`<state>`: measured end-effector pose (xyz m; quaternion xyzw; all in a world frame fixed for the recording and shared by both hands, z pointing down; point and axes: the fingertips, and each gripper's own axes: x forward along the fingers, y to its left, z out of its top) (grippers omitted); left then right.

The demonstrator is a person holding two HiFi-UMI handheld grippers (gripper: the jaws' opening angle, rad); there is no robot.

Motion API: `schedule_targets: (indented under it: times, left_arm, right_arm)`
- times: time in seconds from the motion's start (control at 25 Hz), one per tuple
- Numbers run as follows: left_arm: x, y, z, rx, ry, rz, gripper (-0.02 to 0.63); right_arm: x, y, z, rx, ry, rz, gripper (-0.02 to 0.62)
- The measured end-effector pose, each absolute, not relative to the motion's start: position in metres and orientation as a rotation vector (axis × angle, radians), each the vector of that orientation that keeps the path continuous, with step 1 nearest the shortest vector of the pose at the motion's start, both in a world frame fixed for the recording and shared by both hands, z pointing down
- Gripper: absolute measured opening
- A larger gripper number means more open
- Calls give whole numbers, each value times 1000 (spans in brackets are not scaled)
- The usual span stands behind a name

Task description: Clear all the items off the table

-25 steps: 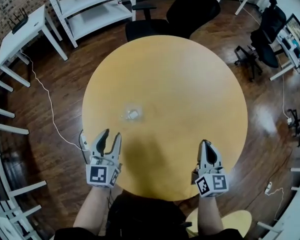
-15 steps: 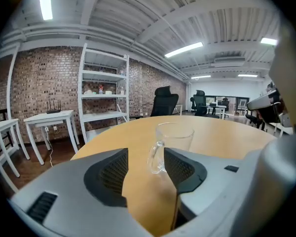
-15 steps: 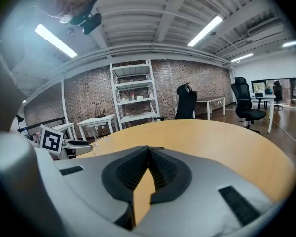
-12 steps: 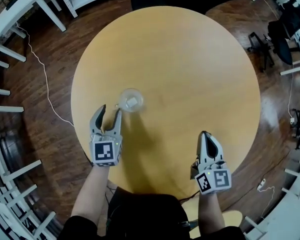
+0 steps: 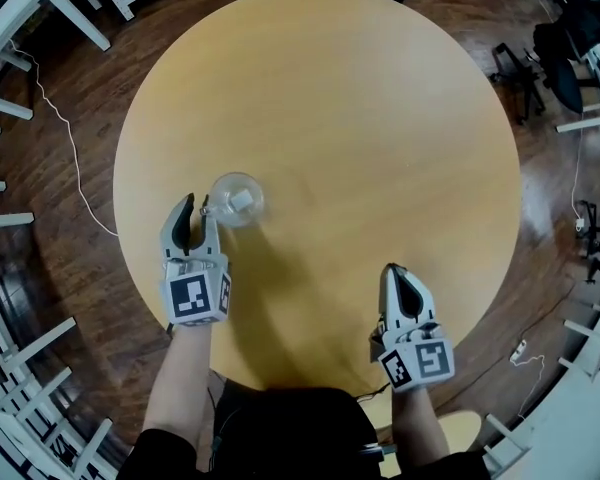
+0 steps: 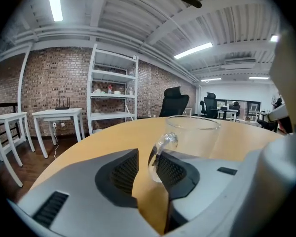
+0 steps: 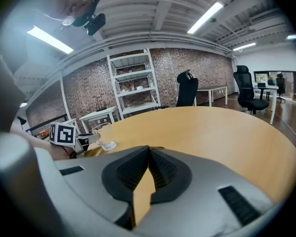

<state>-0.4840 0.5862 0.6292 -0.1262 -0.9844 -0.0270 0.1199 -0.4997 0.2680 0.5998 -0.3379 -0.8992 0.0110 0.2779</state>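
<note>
A clear glass mug point(image 5: 237, 198) stands on the round wooden table point(image 5: 380, 118), left of centre. In the left gripper view the mug point(image 6: 192, 137) is upright and its handle point(image 6: 158, 157) sits between the jaws. My left gripper point(image 5: 196, 213) is closing around that handle. The right pad point(image 6: 172, 169) is close against the handle, while a gap remains at the left pad. My right gripper point(image 5: 395, 273) is shut and empty near the table's front right edge. From the right gripper point(image 7: 149, 149) view the mug point(image 7: 104, 135) shows far off at the left.
White shelf frames point(image 5: 0, 108) and a cable point(image 5: 60, 138) lie on the wood floor to the left. Office chairs point(image 5: 570, 48) stand at the right. A round stool point(image 5: 470, 428) is below the table's near edge. A shelving unit point(image 6: 113, 93) stands behind the table.
My left gripper has moved forward to the mug, its jaws have narrowed and the handle now lies between them. The right gripper has stayed shut in place.
</note>
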Motion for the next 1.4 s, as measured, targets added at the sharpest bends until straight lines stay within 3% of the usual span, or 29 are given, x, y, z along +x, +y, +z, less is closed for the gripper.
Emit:
schedule_targets:
  times: [0.24, 1.0, 1.4]
  left_arm:
    - [-489, 593, 630, -433, -2897, -140, 12]
    - [-456, 607, 578, -217, -3046, -400, 12]
    - [-447, 559, 506, 153, -3082, -404, 13]
  right_arm:
    - [-501, 261, 603, -884, -2411, 22, 5]
    - [-481, 280, 576, -886, -2503, -19, 5]
    - [-451, 225, 500, -616, -2775, 38, 3]
